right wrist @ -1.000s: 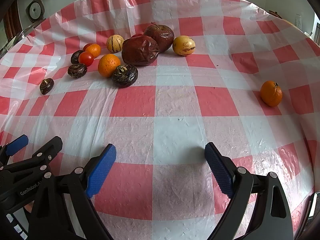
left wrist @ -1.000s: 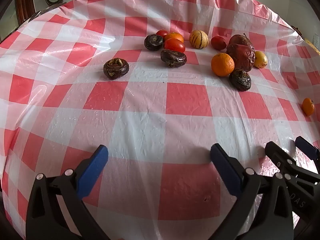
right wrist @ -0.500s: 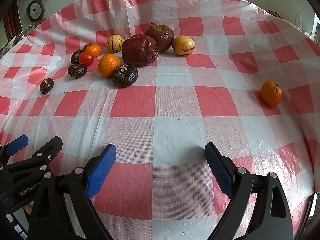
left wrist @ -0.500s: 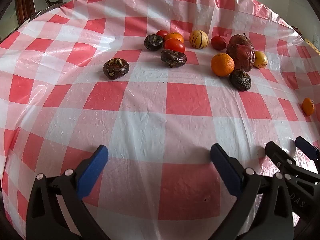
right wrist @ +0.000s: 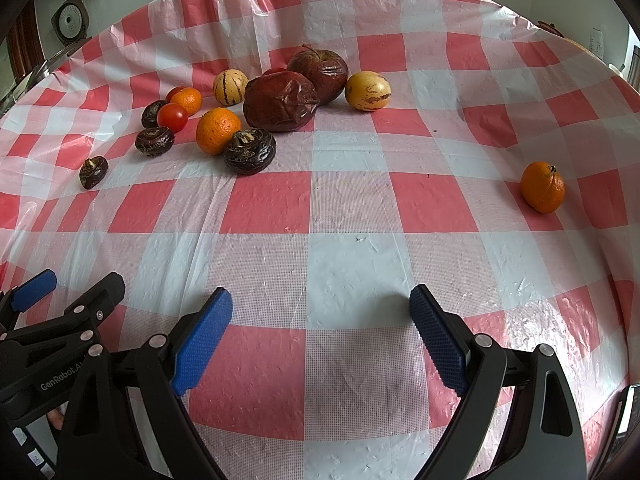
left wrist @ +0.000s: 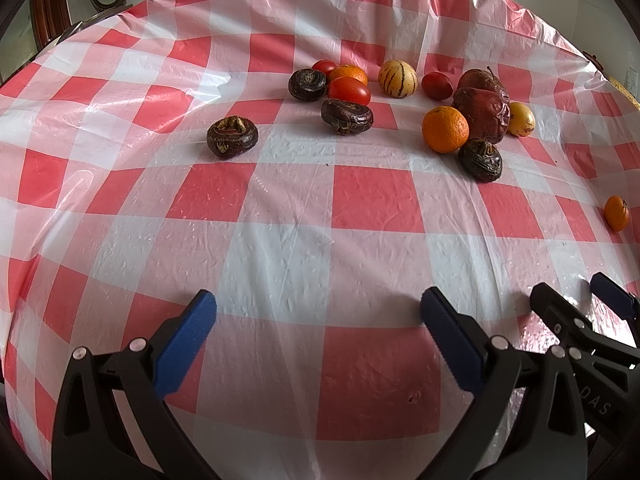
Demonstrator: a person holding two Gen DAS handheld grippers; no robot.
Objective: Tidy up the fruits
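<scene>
My left gripper [left wrist: 318, 312] and right gripper [right wrist: 320, 306] are both wide apart, holding nothing. Fruits [right wrist: 280, 100] sit upper left; 1 orange [right wrist: 543, 187] sits far right. I think I fetch it next.

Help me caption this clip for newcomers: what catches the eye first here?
The red-and-white checked tablecloth fills both views. At its far side sits a cluster of fruit around two wrinkled dark red apples, while a lone orange lies apart to the right. Both the left gripper and right gripper are open and empty.
</scene>
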